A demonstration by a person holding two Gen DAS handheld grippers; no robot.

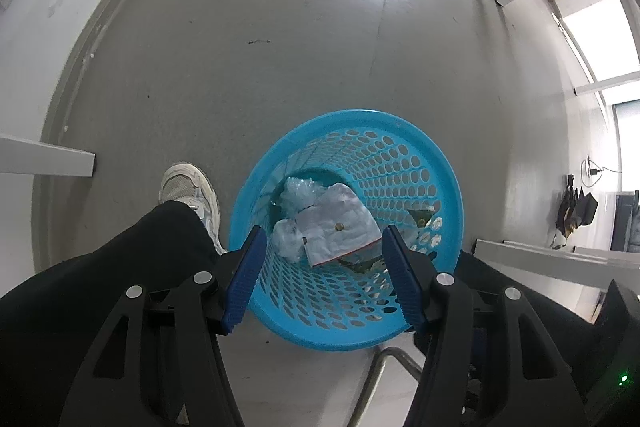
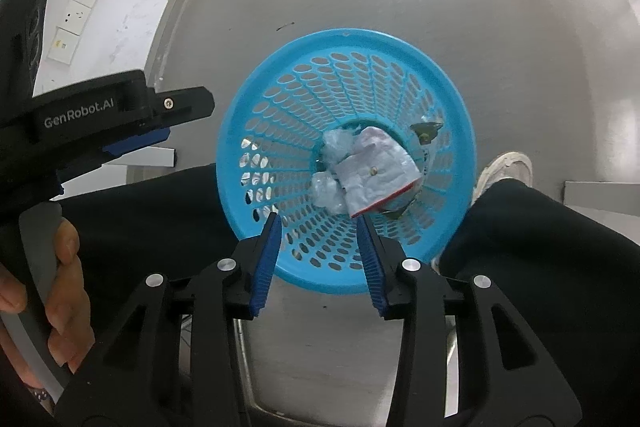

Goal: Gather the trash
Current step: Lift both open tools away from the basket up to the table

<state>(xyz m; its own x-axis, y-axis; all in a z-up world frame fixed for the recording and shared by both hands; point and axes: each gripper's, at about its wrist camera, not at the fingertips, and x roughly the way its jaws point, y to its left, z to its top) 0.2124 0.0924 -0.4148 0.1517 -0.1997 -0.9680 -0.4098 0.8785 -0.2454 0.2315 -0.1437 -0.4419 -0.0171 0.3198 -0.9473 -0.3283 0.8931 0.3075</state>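
A blue perforated waste basket (image 1: pixel 436 163) stands on the grey floor; it also shows in the right wrist view (image 2: pixel 240 131). Inside lie crumpled clear plastic (image 1: pixel 298 193), a white zip bag with a red edge (image 1: pixel 340 227) and a dark scrap (image 1: pixel 420 217); the same bag shows in the right wrist view (image 2: pixel 376 175). My left gripper (image 1: pixel 323 237) is open and empty above the basket's near rim. My right gripper (image 2: pixel 319 223) is open and empty above the basket. The left gripper's body (image 2: pixel 112 123) shows at the left of the right wrist view.
The person's black trouser legs (image 1: pixel 100 287) and white shoe (image 1: pixel 188 191) stand beside the basket, the other shoe (image 2: pixel 506 167) on its right. White furniture legs (image 1: pixel 48 159) and rails (image 1: pixel 560 259) flank the floor. A metal chair frame (image 1: pixel 384 367) lies below. Wall sockets (image 2: pixel 76 23) sit at left.
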